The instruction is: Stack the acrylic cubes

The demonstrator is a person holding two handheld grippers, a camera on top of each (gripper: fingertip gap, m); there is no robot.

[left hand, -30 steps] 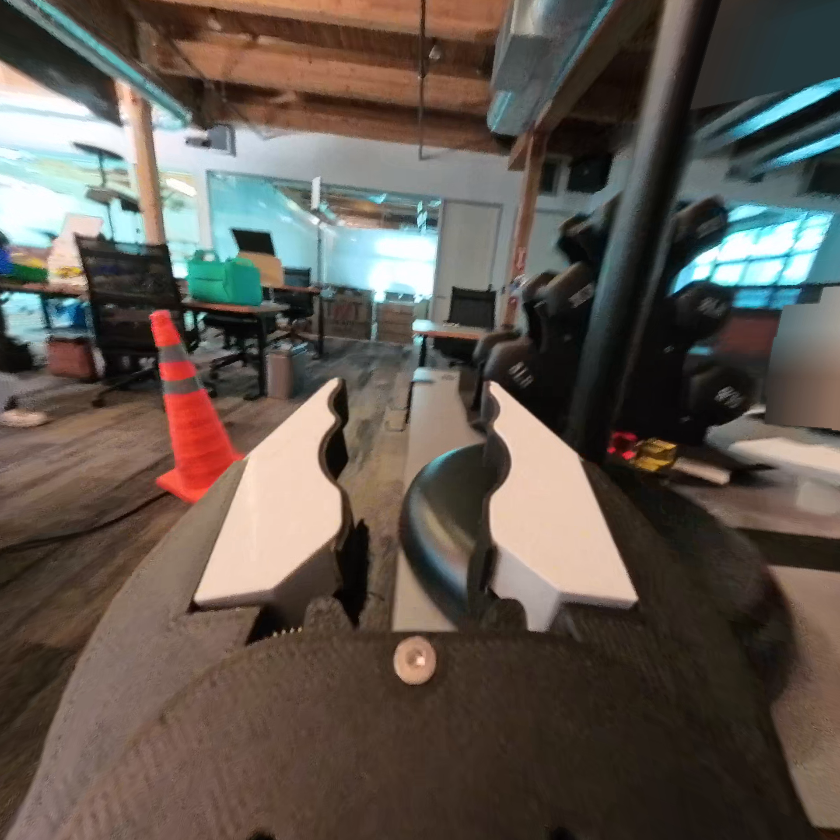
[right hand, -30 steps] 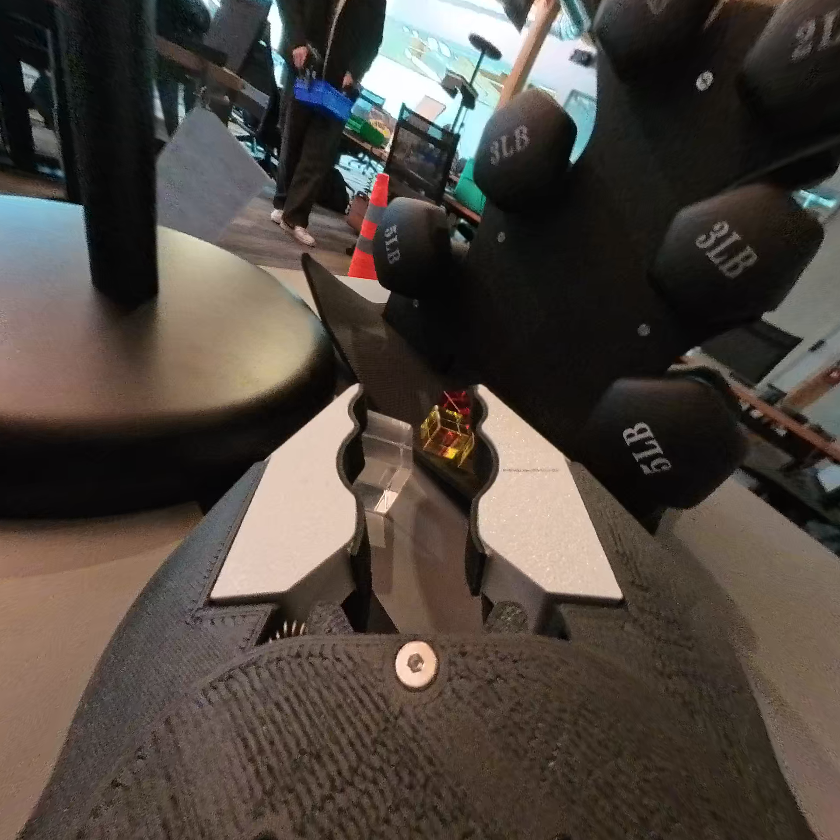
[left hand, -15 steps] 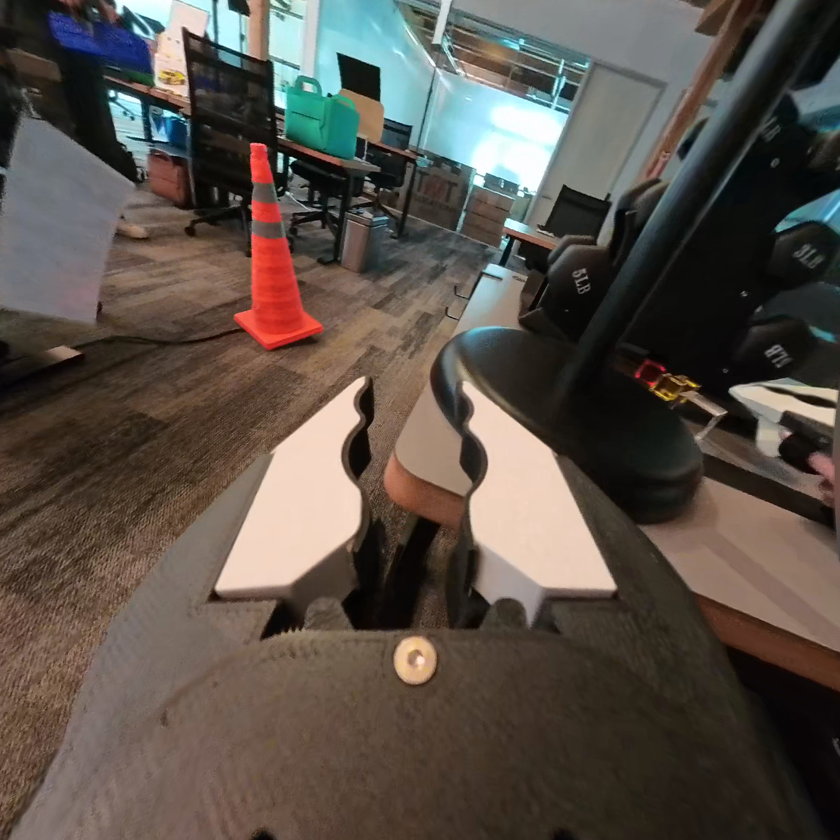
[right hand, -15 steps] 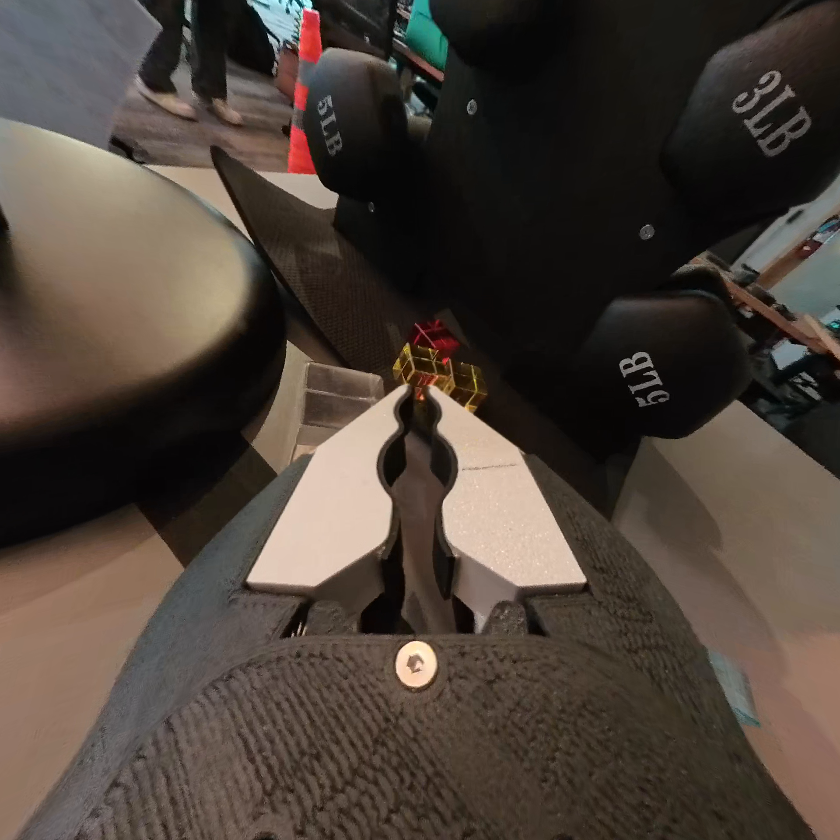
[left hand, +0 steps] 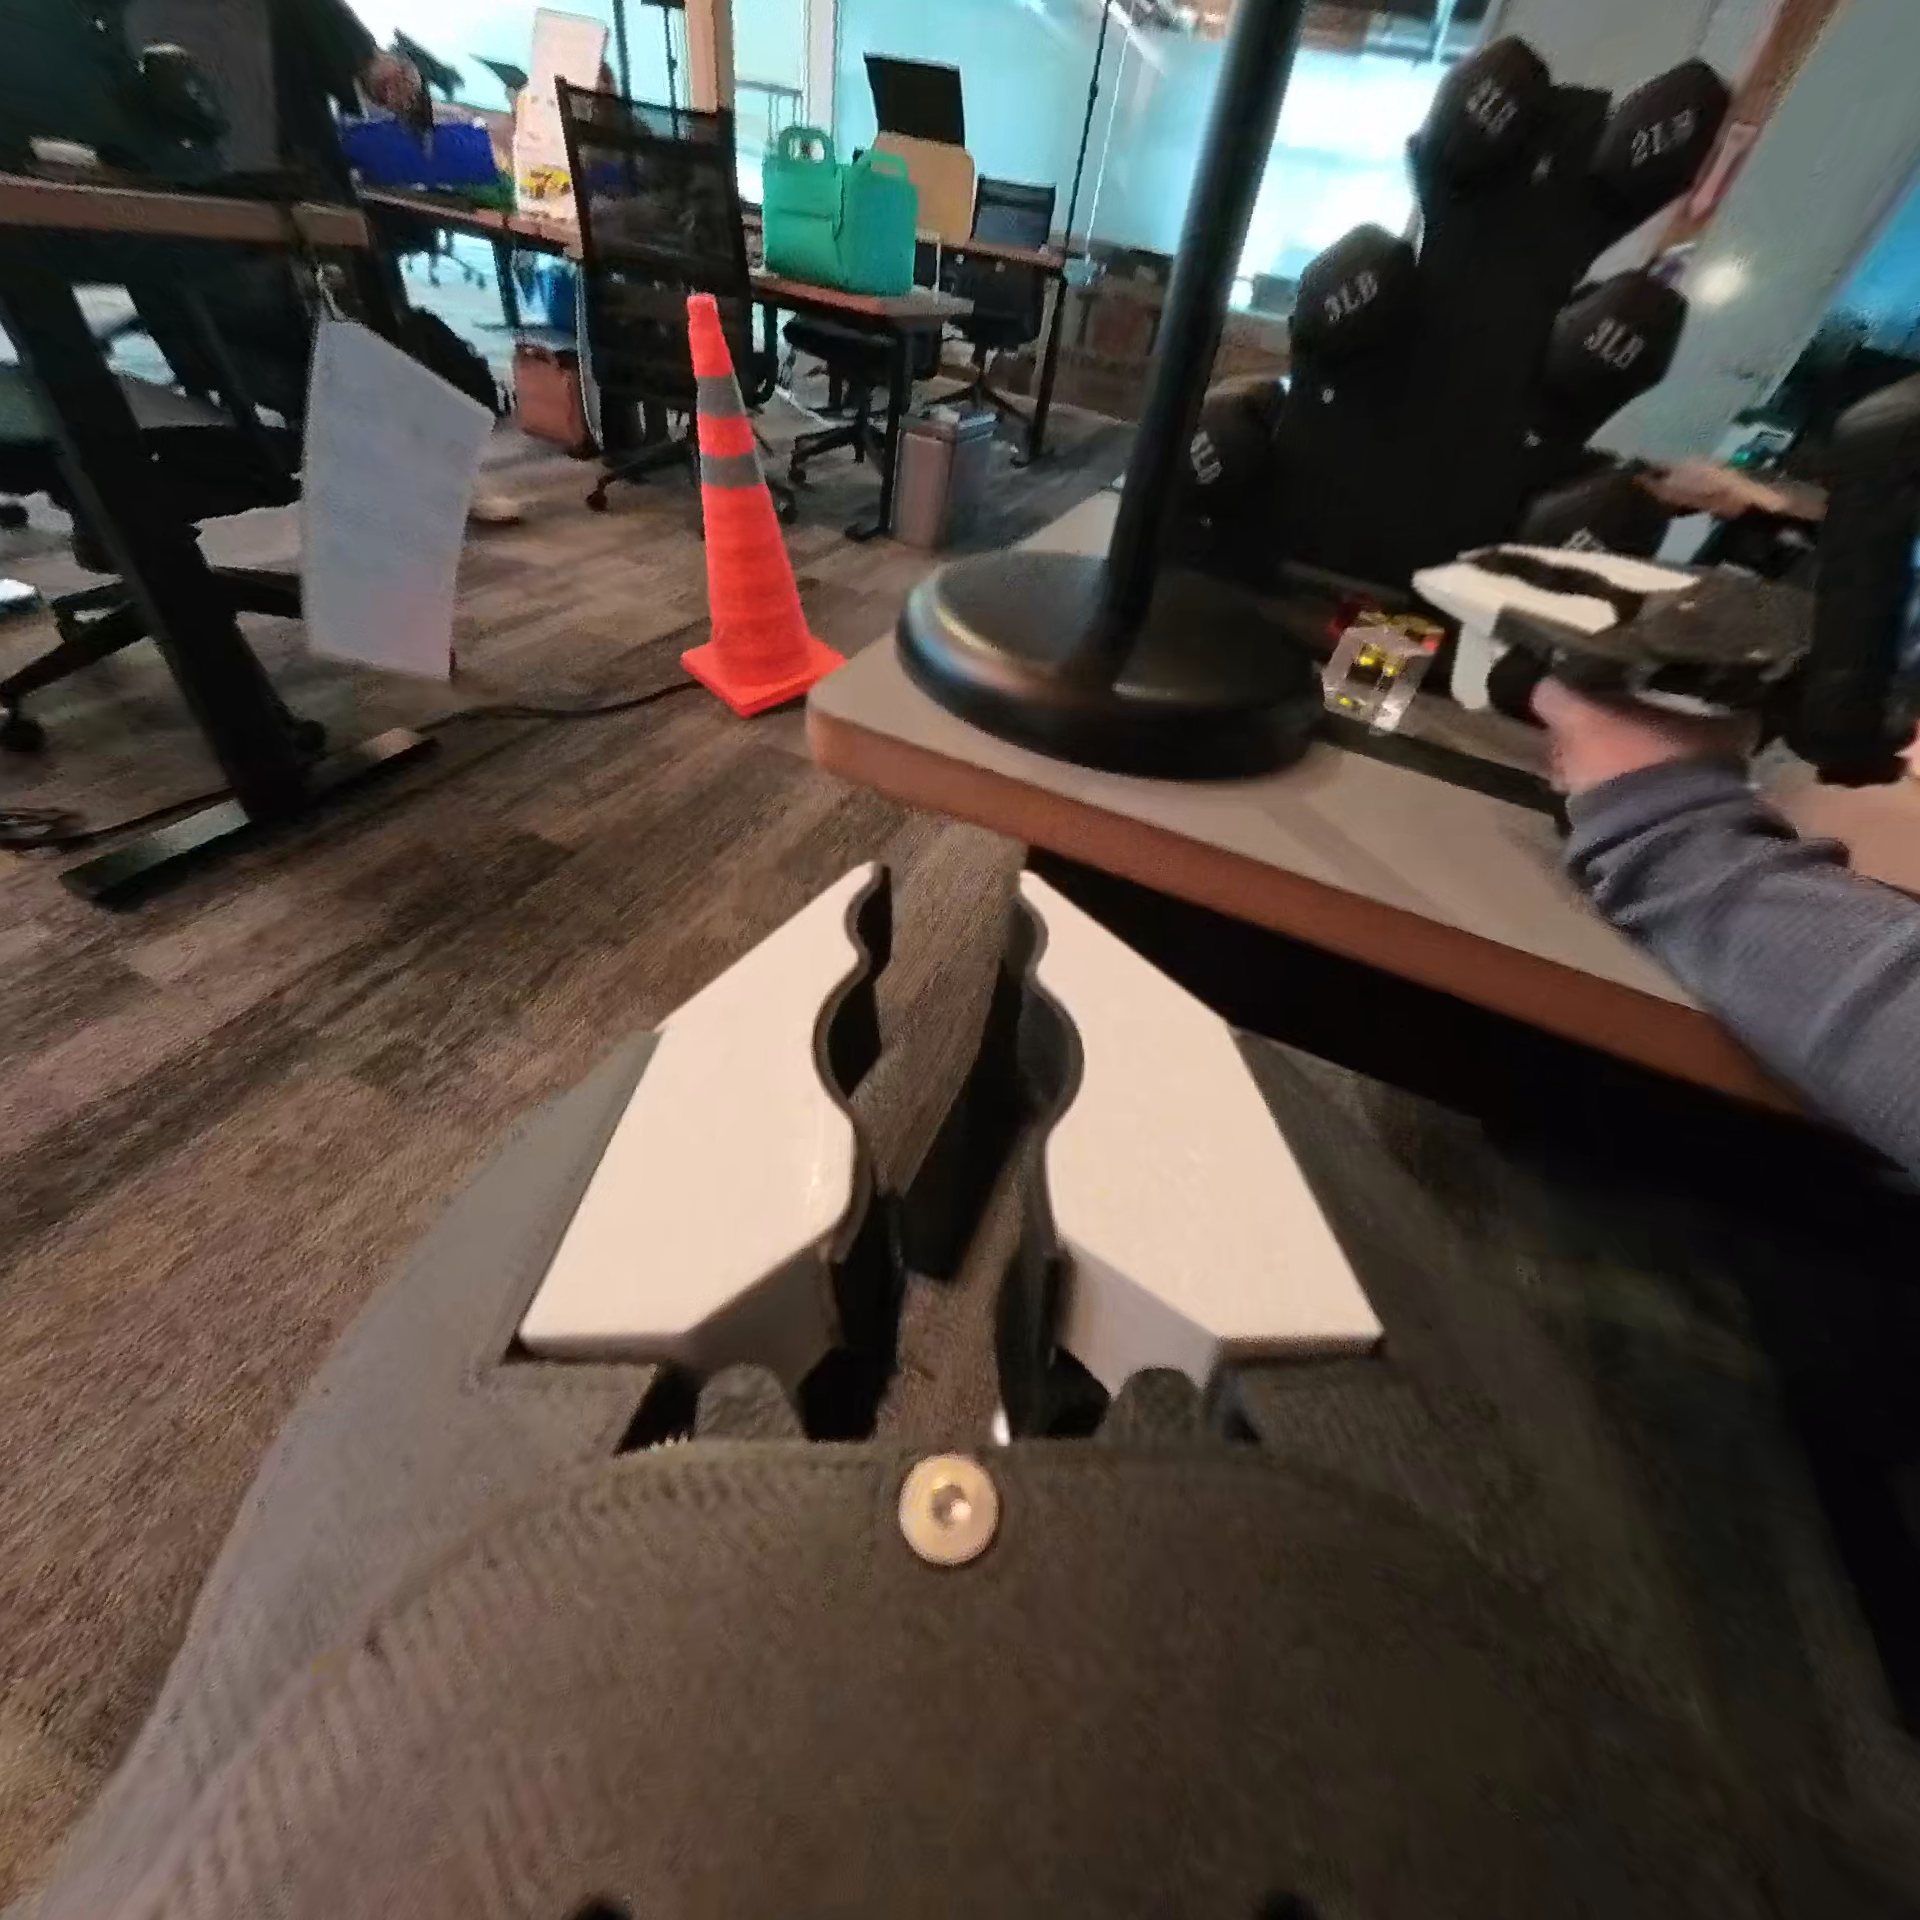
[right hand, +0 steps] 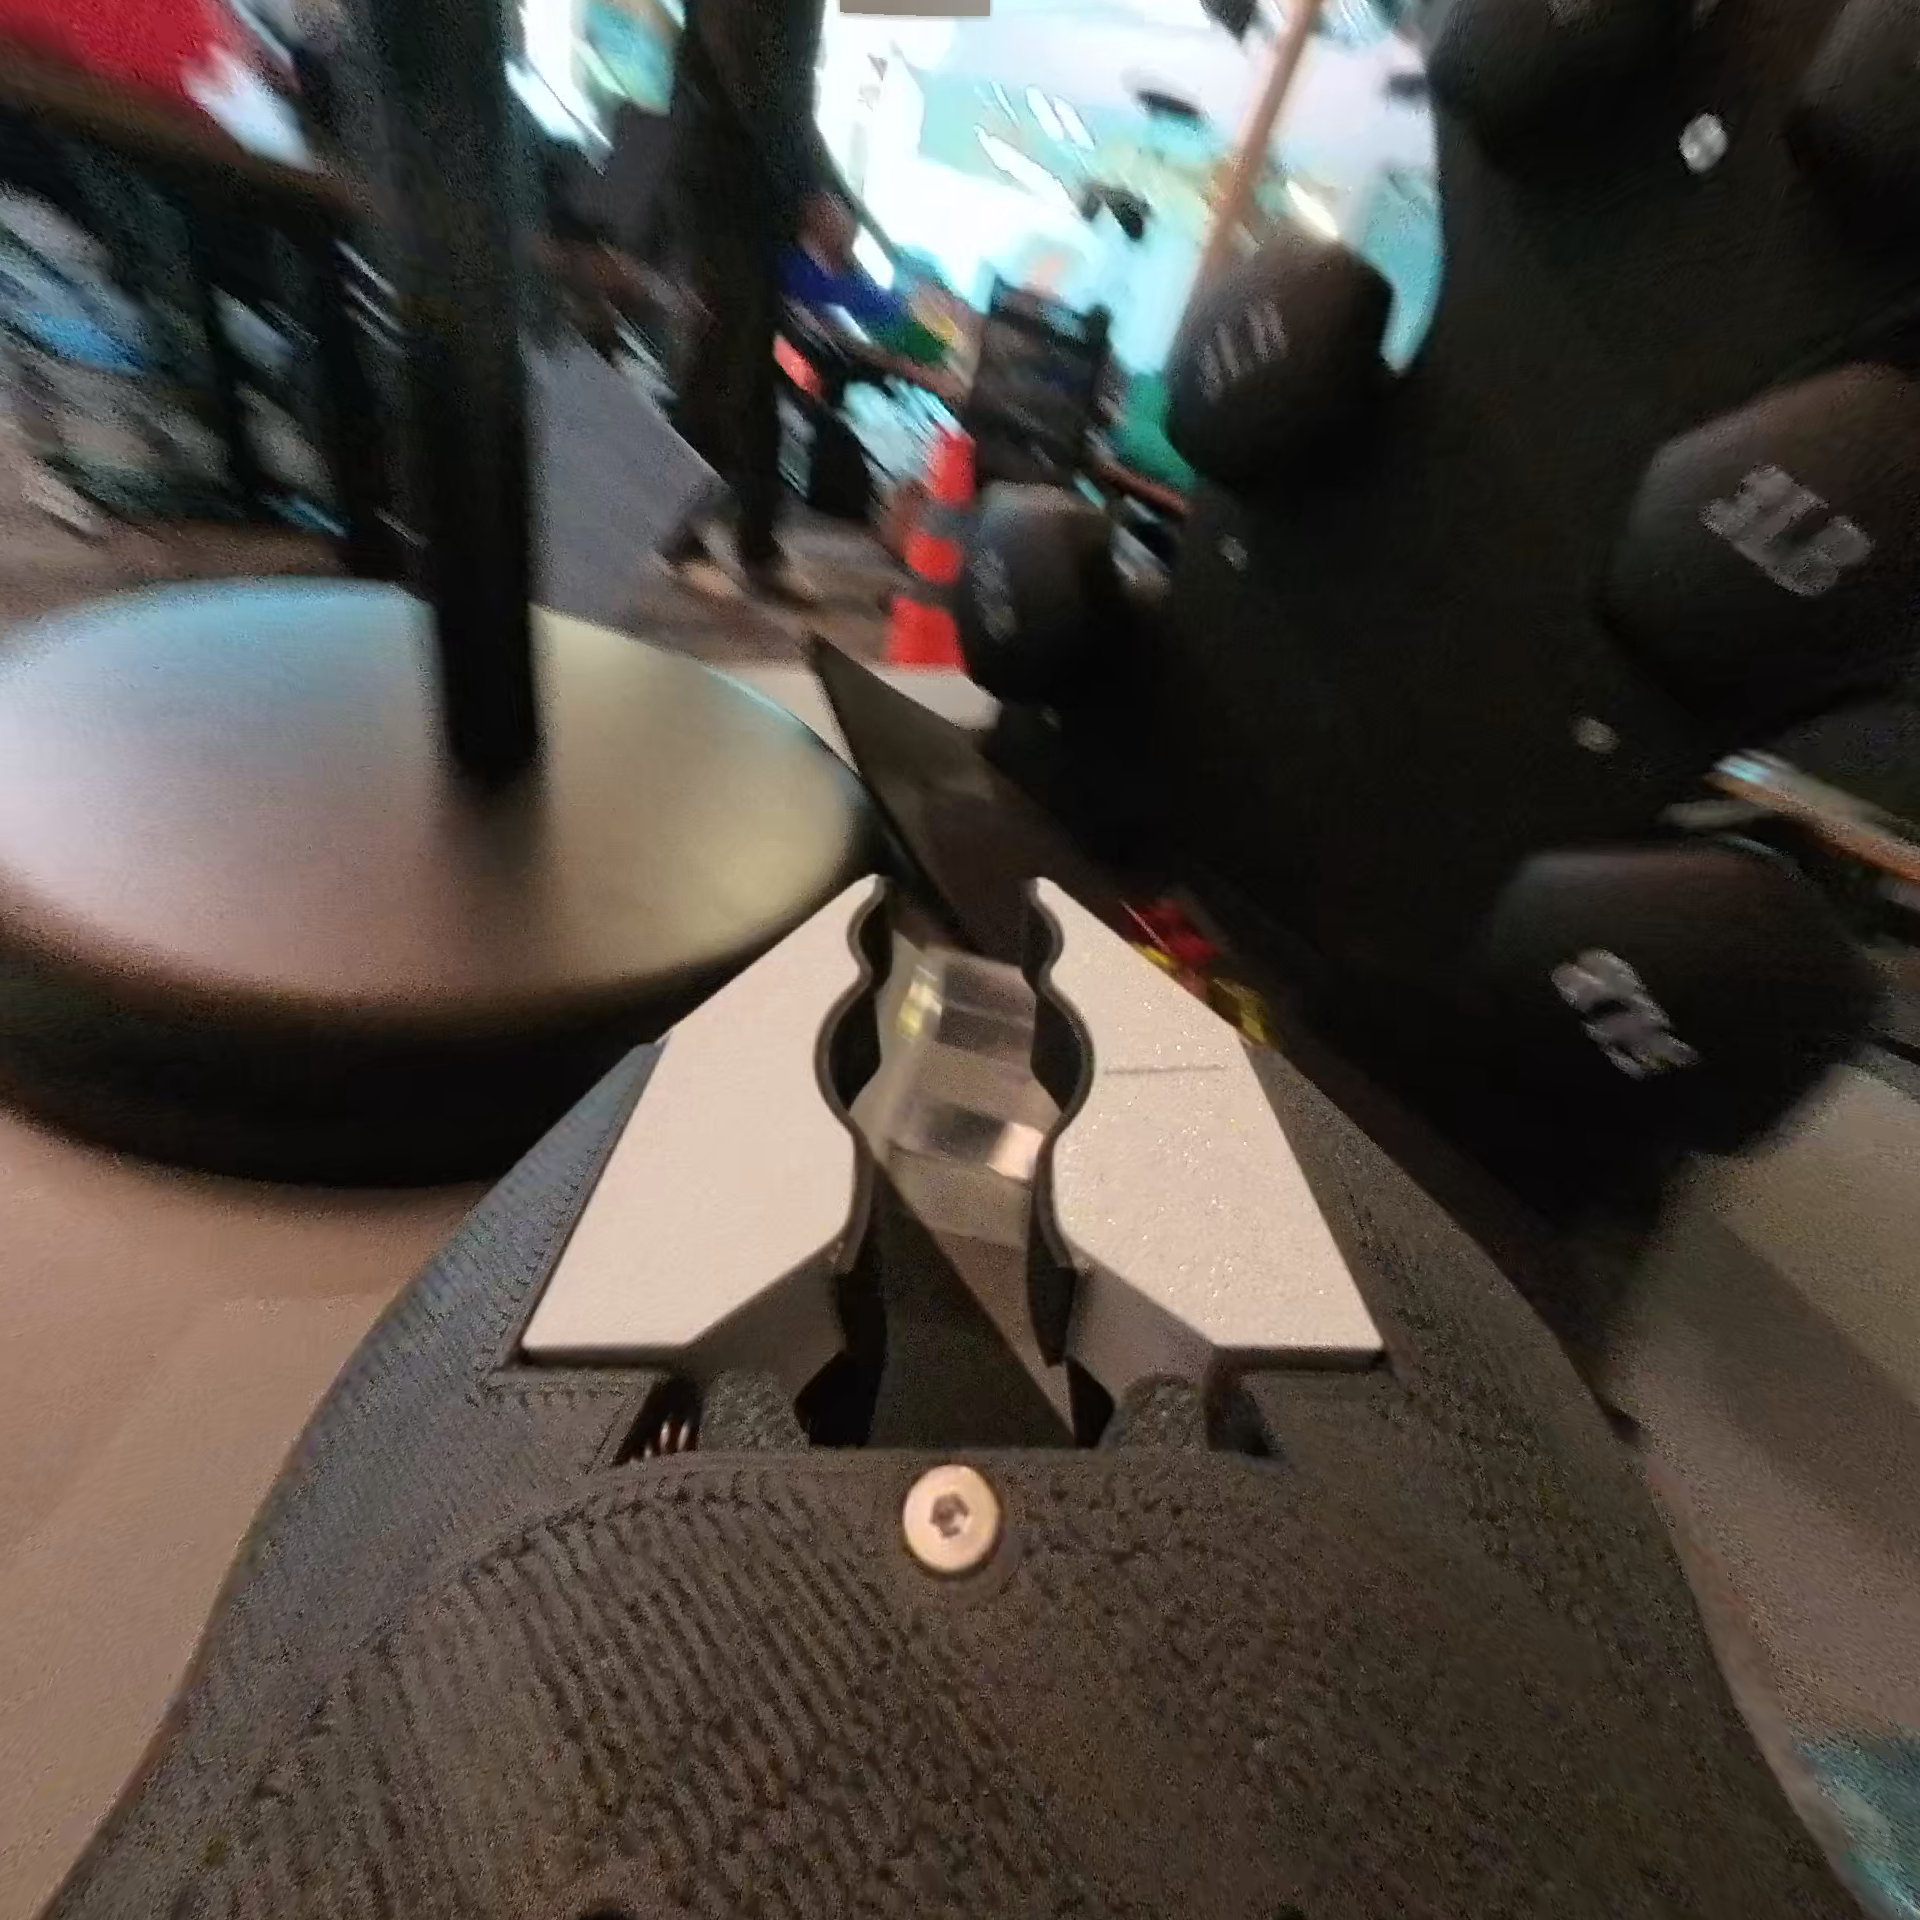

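Right tool clamps clear block; left tool part-open, bare, over floor.

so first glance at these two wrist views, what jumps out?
The orange traffic cone on the floor left of the table corner, and the black round lamp base on that corner. In the right wrist view, a clear block sits between the right gripper's fingers; the left gripper hangs open over carpet.

White markings stand on the black dumbbells.
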